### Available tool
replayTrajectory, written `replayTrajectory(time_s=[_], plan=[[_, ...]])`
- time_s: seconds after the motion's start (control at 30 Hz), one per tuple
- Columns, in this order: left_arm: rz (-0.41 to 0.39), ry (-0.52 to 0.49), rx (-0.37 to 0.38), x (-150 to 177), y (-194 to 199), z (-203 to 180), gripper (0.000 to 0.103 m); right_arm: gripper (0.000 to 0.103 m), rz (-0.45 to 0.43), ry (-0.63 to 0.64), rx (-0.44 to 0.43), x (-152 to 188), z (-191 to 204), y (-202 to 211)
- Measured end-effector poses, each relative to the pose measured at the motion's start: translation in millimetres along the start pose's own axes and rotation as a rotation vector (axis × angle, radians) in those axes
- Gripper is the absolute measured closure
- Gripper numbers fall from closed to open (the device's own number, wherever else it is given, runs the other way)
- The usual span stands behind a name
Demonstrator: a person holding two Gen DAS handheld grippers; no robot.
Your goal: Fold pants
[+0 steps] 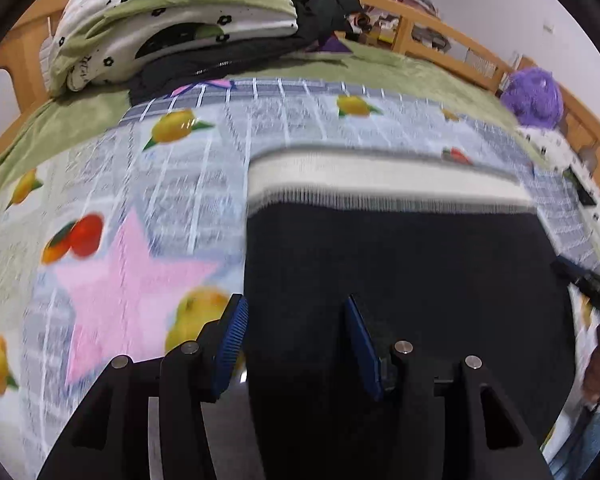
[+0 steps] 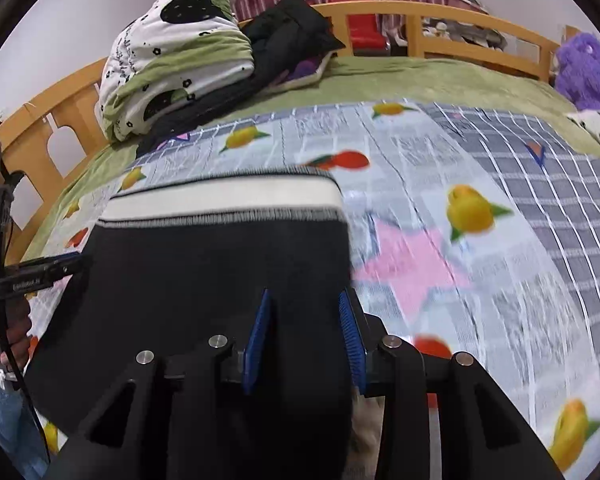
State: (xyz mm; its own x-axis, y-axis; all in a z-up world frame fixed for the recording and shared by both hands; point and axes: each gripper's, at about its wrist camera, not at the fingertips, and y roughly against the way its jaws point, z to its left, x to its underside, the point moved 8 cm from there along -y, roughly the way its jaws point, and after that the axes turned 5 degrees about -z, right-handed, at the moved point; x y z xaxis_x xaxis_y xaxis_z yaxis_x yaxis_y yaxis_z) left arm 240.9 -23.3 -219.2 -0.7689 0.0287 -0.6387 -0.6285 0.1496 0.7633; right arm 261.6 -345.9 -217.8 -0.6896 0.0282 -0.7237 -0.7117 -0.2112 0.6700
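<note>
Nearest the cameras, both grippers bite the near edge of the dark pants (image 1: 400, 264). The left gripper (image 1: 296, 344) has fabric between its blue pads at the garment's left edge; the right gripper (image 2: 306, 340) pinches the right edge, jaws closer together. Both point forward along the bed, low and roughly level.

The pants lie flat on the fruit-print sheet (image 1: 140, 200), white waistband (image 1: 380, 178) at the far end — a short rectangle, so I judge at least one fold done and another or a final smoothing left.

Beyond sit a folded quilt (image 2: 180, 64) and the wooden bed rail (image 2: 440, 20).
</note>
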Motion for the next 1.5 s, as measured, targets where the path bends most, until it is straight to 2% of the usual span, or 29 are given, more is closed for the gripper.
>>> replayTrajectory(time_s=[0.13,0.3,0.4,0.6,0.7,0.83,0.93,1.03,1.1,1.13,1.2,1.27,1.33,1.4,1.5], plan=[[-0.006,0.010,0.006,29,21,0,0.054,0.067,0.002,-0.036,0.005,23,-5,20],[-0.013,0.040,0.018,61,46,0,0.052,0.067,0.012,-0.005,0.037,44,0,38],[-0.022,0.029,0.011,77,61,1,0.052,0.067,0.026,0.007,0.048,60,2,49],[-0.001,0.026,0.060,102,87,0,0.047,0.067,0.058,0.012,0.061,85,7,62],[0.000,0.005,0.047,115,95,-1,0.047,0.066,0.089,0.032,0.072,95,10,63],[-0.080,-0.012,0.039,110,119,-7,0.048,0.066,0.060,0.067,0.080,94,16,73],[-0.131,-0.057,0.035,96,133,-21,0.047,0.066,-0.023,0.056,0.037,83,22,93],[-0.123,-0.091,0.072,80,128,-46,0.047,0.063,-0.106,0.033,-0.016,68,31,106],[-0.112,-0.106,0.085,74,119,-61,0.047,0.061,-0.125,0.006,-0.054,61,40,102],[-0.108,-0.116,0.095,73,112,-71,0.047,0.061,-0.118,0.000,-0.064,61,44,97],[-0.084,-0.128,0.087,75,100,-80,0.047,0.061,-0.047,0.014,-0.059,66,53,76],[-0.039,-0.144,0.089,86,87,-86,0.047,0.061,0.036,0.041,0.009,78,54,56],[-0.052,-0.182,0.066,98,86,-86,0.048,0.060,0.031,0.086,0.044,82,58,57],[-0.065,-0.208,0.062,104,92,-85,0.047,0.059,0.056,0.117,0.040,88,60,62],[-0.094,-0.162,0.080,105,105,-72,0.047,0.060,0.064,0.087,0.029,93,50,67]])
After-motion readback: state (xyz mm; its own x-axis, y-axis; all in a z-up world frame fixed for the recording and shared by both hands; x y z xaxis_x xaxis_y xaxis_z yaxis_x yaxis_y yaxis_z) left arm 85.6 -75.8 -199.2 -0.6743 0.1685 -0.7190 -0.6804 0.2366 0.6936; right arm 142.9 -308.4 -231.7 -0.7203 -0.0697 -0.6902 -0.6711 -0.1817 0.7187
